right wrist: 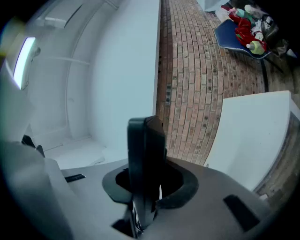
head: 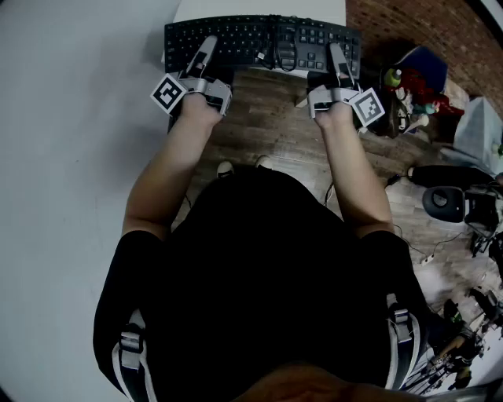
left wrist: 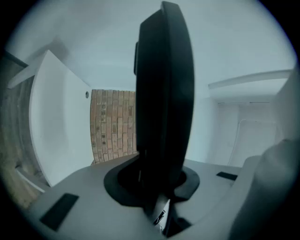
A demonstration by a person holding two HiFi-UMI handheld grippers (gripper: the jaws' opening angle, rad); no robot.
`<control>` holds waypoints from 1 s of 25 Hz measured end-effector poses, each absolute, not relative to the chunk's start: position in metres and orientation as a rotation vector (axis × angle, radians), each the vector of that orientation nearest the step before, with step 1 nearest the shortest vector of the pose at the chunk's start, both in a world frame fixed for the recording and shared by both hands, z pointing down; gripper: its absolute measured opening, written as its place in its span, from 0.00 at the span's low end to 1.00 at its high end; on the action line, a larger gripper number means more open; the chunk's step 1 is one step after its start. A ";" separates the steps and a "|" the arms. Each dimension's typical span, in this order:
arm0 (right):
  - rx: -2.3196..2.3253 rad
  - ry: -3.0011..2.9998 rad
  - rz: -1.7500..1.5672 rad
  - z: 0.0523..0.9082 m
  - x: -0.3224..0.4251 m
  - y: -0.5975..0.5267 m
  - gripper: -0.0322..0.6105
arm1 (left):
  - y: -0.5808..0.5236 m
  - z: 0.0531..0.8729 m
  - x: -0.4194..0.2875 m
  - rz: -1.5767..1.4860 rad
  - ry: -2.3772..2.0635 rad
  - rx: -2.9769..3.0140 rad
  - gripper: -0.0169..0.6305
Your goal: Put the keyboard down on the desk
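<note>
Keyboard (head: pixel 259 35) held at both ends
It was pinched narrowly by left gripper (head: pixel 206 49) and right gripper (head: pixel 338 55); the desk (head: pixel 236 9) beyond was cropped.

desk (head: pixel 236 8): only a white strip shows behind the keyboard (head: pixel 259 39); the top edge cuts off the rest.
keyboard keys: too small to read.
left gripper (head: pixel 206 52) pads: hidden by the dark keyboard edge they pinch.
right gripper (head: pixel 338 56) pads: hidden the same way.
toys (head: pixel 410 88): too small to tell which.
shoes (head: pixel 225 167): only the tips peek out past the black shirt (head: pixel 259 267).
floor clutter (head: pixel 464 345): tangled, cut off at the right edge.
</note>
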State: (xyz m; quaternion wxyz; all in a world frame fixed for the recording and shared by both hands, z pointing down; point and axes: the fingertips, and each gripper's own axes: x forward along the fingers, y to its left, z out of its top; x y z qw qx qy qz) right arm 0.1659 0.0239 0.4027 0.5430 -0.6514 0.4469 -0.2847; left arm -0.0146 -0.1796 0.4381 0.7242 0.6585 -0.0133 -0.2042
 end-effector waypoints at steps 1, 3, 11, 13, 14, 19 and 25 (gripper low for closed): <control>-1.545 1.062 -0.676 0.402 0.166 0.024 0.21 | -0.179 0.438 -0.015 -0.451 -0.030 1.454 0.15; -1.543 1.063 -0.677 0.402 0.166 0.024 0.21 | -0.179 0.437 -0.015 -0.451 -0.031 1.455 0.15; -1.521 1.057 -0.671 0.407 0.165 0.028 0.21 | -0.180 0.436 -0.012 -0.461 -0.029 1.456 0.15; -1.507 1.055 -0.665 0.407 0.165 0.029 0.21 | -0.180 0.436 -0.012 -0.462 -0.027 1.454 0.15; -1.503 1.053 -0.664 0.408 0.165 0.029 0.21 | -0.180 0.435 -0.012 -0.461 -0.028 1.455 0.15; -1.505 1.043 -0.672 0.409 0.166 0.030 0.21 | -0.180 0.436 -0.012 -0.454 -0.042 1.455 0.15; -1.514 1.020 -0.694 0.410 0.166 0.029 0.21 | -0.181 0.436 -0.010 -0.452 -0.046 1.434 0.15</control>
